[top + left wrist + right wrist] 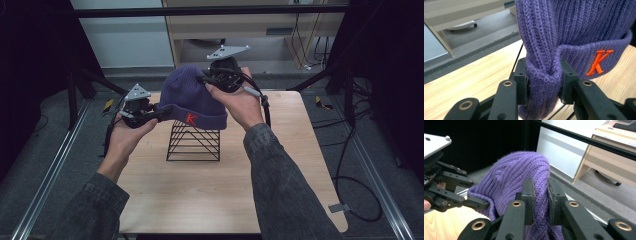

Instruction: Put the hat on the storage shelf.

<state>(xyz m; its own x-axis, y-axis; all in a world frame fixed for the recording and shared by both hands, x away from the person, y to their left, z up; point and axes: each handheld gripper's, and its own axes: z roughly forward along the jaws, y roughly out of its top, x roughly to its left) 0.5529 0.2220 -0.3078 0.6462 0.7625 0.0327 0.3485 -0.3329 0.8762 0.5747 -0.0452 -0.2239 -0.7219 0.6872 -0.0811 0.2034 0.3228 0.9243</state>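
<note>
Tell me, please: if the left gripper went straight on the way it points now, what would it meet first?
The hat: the left gripper is already shut on its folded cuff, so the knit lies directly ahead. Beyond it probably stands the wire rack, though depth is unclear.

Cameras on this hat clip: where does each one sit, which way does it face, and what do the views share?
High view: above the person's side, looking forward and down on the table; both forearms, the left gripper and right gripper hold a purple hat over a wire stand.
Left gripper view: on the left gripper, looking along its jaws, clamped on the hat's cuff by the orange K.
Right gripper view: on the right gripper, jaws pinching the hat's crown; the left gripper shows beyond.
Shared: the hat.
</note>
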